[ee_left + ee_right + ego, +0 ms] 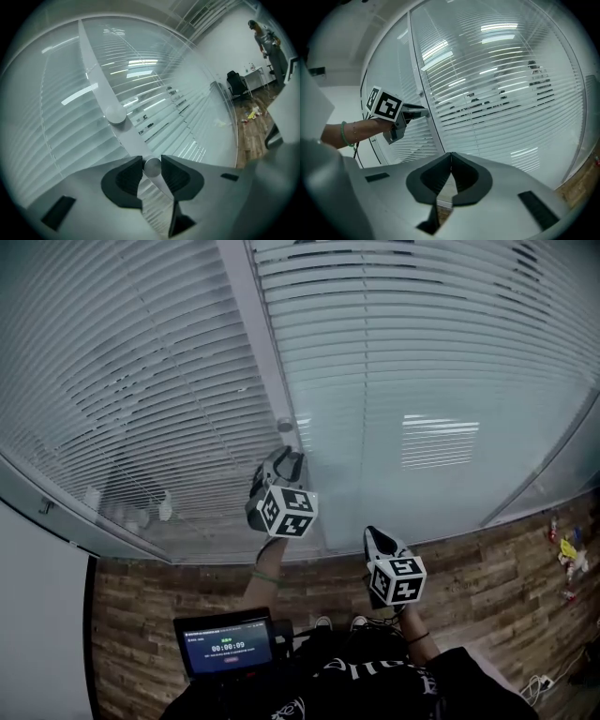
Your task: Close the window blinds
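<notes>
White slatted blinds (122, 381) hang behind the glass on both sides of a pale upright frame post (251, 334). Two round silver knobs sit on that post. The upper knob (115, 114) is free. The lower knob (152, 167) lies between the jaws of my left gripper (152, 165), with both dark pads against its sides. In the head view the left gripper (285, 456) is raised to the post, just under the upper knob (284, 425). My right gripper (450, 157) hangs lower and to the right, shut with nothing in it, and it looks across at the left gripper (423, 112).
A small screen (225, 645) sits low in front of me over a wood-plank floor (131, 615). Coloured litter (567, 559) lies at the far right. Further back in the room are an office chair (236, 82), a desk and a standing person (267, 37).
</notes>
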{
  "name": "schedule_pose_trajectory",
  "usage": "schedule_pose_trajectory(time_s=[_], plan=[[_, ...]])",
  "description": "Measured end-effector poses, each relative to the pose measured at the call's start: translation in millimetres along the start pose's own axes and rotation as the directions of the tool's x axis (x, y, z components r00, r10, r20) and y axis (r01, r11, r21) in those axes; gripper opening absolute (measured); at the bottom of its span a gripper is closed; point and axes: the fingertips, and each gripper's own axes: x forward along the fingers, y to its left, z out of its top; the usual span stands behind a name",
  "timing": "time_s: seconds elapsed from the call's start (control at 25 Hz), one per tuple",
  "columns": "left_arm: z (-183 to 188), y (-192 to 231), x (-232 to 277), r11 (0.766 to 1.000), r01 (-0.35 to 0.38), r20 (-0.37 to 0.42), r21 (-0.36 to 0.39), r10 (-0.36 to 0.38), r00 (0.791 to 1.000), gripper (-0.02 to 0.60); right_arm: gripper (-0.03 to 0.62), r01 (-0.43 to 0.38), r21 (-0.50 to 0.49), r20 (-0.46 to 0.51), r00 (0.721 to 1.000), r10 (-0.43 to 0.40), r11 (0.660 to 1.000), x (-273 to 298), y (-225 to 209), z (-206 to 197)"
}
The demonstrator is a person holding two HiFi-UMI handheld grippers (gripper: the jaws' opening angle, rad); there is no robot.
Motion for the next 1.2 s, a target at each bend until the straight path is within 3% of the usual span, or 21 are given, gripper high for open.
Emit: schedule_pose_trajectory(time_s=[0.2, 0.28, 0.36, 0.52, 0.68, 1.08, 1.2], plan=[[-3, -1, 1, 0.998, 0.013, 0.003, 0.057, -0.014, 1.0, 0.129, 0.017, 0.014, 0.003, -0.003, 1.0, -0.014, 1.0, -4, 2, -3], [-3, -3, -1, 0.999, 0.044, 0.016, 0.003, -0.044, 0.999, 0.143, 0.017, 0.022, 0.006, -0.005, 1.0, -0.022, 1.0, -7, 4, -6], [-3, -4, -7, 0.992, 0.077, 0.038, -0.1, -0.074, 0.997, 0.158, 0.017, 0.029, 0.008, -0.007, 1.0, -0.029, 1.0, -9, 6, -9], [-15, -15, -29, 0.963, 0.128, 0.062, -0.239, -0.116, 0.991, 0.156, 0.017, 0.052, 0.02, -0.006, 0.999, -0.052, 0.998, -20, 13, -17], [-55, -46, -56, 0.906, 0.224, 0.046, -0.358, -0.222, 0.974, 0.138, 0.017, 0.084, 0.019, -0.001, 0.996, -0.084, 0.996, -31, 29, -29], [-139, -128, -148, 0.818, 0.32, -0.018, -0.477, -0.373, 0.927, 0.027, 0.017, 0.107, 0.025, 0.007, 0.994, -0.108, 0.994, -74, 65, -59], [-143, -142, -185, 0.809, 0.288, -0.024, -0.512, -0.349, 0.937, 0.006, 0.017, 0.067, 0.009, 0.019, 0.998, -0.067, 0.998, -95, 75, -65]])
